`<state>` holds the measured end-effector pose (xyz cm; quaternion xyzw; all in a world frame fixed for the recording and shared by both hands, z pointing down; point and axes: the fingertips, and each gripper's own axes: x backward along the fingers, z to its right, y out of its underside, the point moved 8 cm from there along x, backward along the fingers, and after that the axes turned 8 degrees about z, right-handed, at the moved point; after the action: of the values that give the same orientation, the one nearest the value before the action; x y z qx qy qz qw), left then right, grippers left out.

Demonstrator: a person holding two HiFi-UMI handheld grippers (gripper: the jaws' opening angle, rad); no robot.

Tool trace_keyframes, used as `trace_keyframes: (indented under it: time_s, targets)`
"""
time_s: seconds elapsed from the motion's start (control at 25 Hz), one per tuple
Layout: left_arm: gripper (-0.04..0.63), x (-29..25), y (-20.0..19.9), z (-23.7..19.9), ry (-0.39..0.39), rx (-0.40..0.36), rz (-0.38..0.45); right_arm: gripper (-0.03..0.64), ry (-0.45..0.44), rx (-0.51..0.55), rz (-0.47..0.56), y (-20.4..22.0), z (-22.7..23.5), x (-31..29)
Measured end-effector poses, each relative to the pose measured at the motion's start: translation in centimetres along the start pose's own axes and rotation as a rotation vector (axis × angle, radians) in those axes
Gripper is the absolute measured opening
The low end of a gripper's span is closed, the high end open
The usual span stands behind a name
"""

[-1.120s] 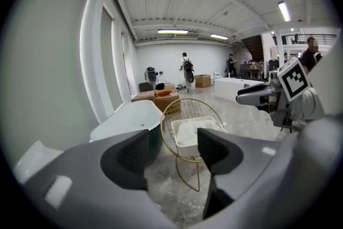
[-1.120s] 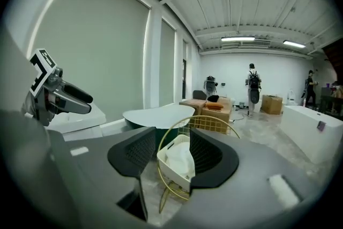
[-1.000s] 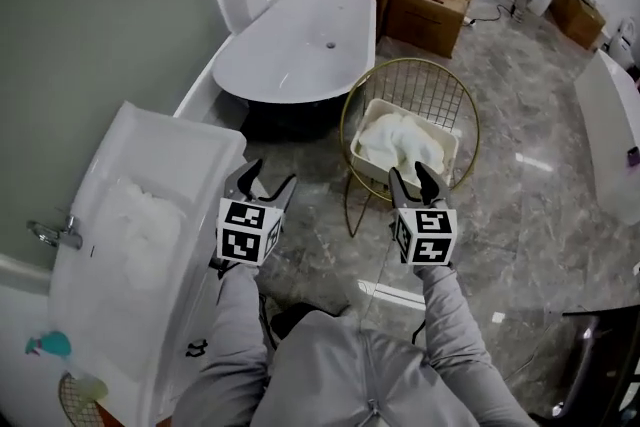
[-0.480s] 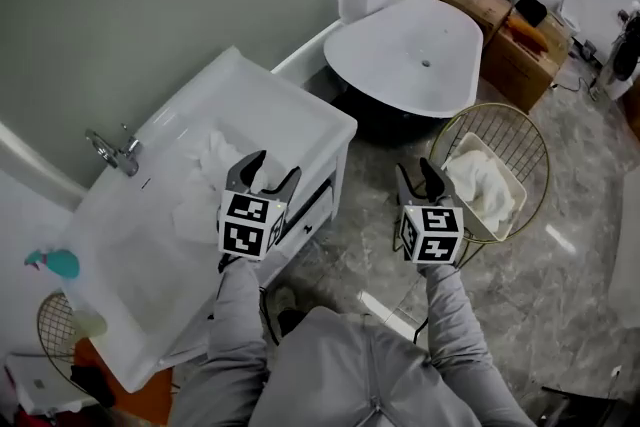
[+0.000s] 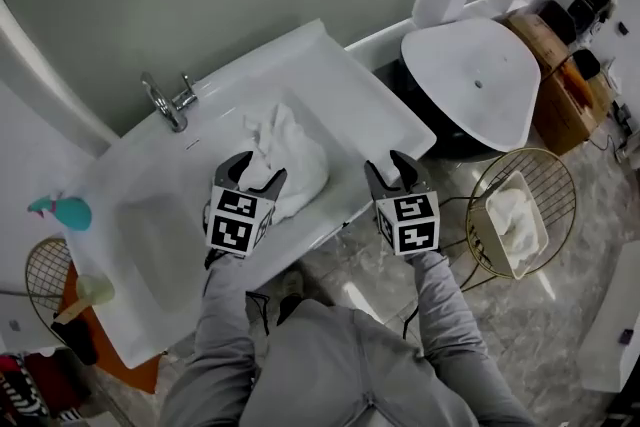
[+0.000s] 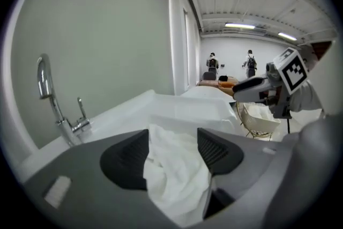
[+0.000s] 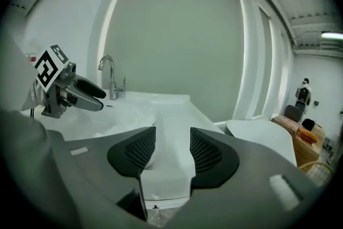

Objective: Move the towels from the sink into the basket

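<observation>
- Left gripper (image 5: 254,172) hovers at the near edge of the crumpled white towel (image 5: 292,163). Its jaws are apart, and in the left gripper view the cloth shows through the gap, but the pads don't look like they're pressing on it.
- Right gripper (image 5: 387,167) has its jaws apart too, with nothing between them. It hangs over the sink (image 5: 330,85) front edge, just right of the towel.
- Biggest risk imo: the left jaws close on a single loose fold. Then the towel unrolls on the lift and slips out.
- The basket (image 5: 548,167) sits way off at the right edge of the frame, well apart from the sink. A dangling corner could drag on the sink rim or end up on the floor during the carry.
- The faucet (image 5: 168,101) is up and left of the towel, so a sloppy pull that way could snag it.
- The right gripper could clip the sink rim if it dives in to help.
- Containers: the sink holds that one towel, mid-frame.
- The gold wire basket has a white liner (image 5: 490,243) with another white towel (image 5: 512,213) already in it, and there looks to be room for more.
</observation>
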<state>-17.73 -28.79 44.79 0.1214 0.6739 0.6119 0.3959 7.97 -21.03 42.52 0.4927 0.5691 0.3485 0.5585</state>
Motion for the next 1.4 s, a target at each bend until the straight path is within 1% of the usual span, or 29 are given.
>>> trace_keyframes:
  time_s: [0.2, 0.28, 0.36, 0.44, 0.52, 0.6, 0.72, 0.88, 1.12, 1.28, 1.4]
  targets:
    - [0.316, 0.7, 4.2, -3.9, -0.023, 0.062, -0.066, 0.181, -0.095, 0.060, -0.042, -1.0, -4.4, -5.6]
    - [0.316, 0.8, 5.7, -5.0, -0.024, 0.088, -0.090, 0.183, -0.132, 0.081, -0.074, -1.1, -5.9, -7.6]
    - [0.316, 0.8, 6.9, -5.8, -0.015, 0.112, -0.121, 0.192, -0.176, 0.100, -0.128, -1.0, -7.3, -9.5]
    - [0.316, 0.7, 7.8, -6.0, 0.021, 0.145, -0.144, 0.204, -0.219, 0.111, -0.210, -0.5, -8.6, -11.3]
    - [0.316, 0.4, 8.9, -5.8, 0.081, 0.168, -0.174, 0.215, -0.251, 0.123, -0.293, 0.4, -9.6, -13.0]
    - [0.322, -0.2, 10.4, -5.4, 0.132, 0.165, -0.223, 0.227, -0.276, 0.147, -0.362, 1.2, -10.5, -14.6]
    - [0.331, -0.7, 12.3, -5.0, 0.173, 0.154, -0.291, 0.241, -0.310, 0.180, -0.440, 2.2, -11.6, -16.5]
    - [0.359, -1.6, 14.5, -4.5, 0.225, 0.173, -0.353, 0.250, -0.331, 0.207, -0.519, 3.5, -12.8, -19.3]
    - [0.396, -3.4, 17.0, -3.6, 0.278, 0.167, -0.427, 0.261, -0.313, 0.251, -0.641, 6.2, -13.8, -22.6]
    - [0.413, -4.3, 18.3, -3.3, 0.292, 0.145, -0.454, 0.275, -0.313, 0.293, -0.730, 8.5, -14.3, -23.8]
    - [0.422, -5.0, 19.1, -3.2, 0.294, 0.163, -0.460, 0.276, -0.315, 0.289, -0.770, 9.6, -14.5, -24.6]
